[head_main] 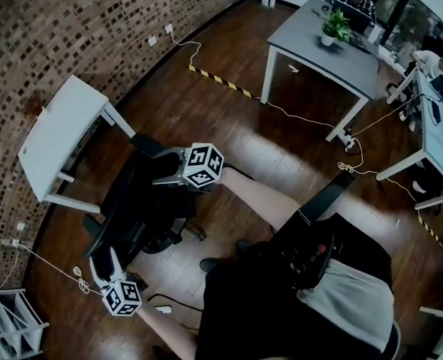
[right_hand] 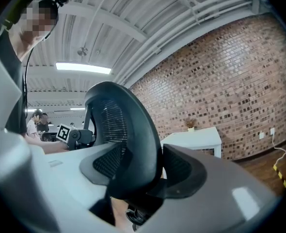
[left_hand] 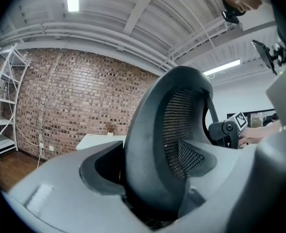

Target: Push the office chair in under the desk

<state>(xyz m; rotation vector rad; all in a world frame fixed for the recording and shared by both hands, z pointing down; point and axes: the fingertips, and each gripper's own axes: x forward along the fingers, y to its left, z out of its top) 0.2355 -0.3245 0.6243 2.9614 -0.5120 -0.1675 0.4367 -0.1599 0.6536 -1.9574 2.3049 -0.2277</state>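
A black mesh-backed office chair (head_main: 143, 208) stands on the wooden floor just in front of a white desk (head_main: 56, 137) that is set against the brick wall. My left gripper (head_main: 101, 267) is at the near side of the backrest and my right gripper (head_main: 158, 172) is at its far side. In the left gripper view the backrest rim (left_hand: 148, 144) fills the gap of the left gripper (left_hand: 152, 178), with the jaws against both of its faces. In the right gripper view the right gripper (right_hand: 148, 174) clasps the rim (right_hand: 133, 144) in the same way.
A grey desk (head_main: 319, 47) with a potted plant (head_main: 334, 25) stands at the back right, with a person seated behind it. A yellow-black strip (head_main: 221, 81) and cables (head_main: 79, 276) lie on the floor. A white shelf (head_main: 7, 325) stands at the bottom left.
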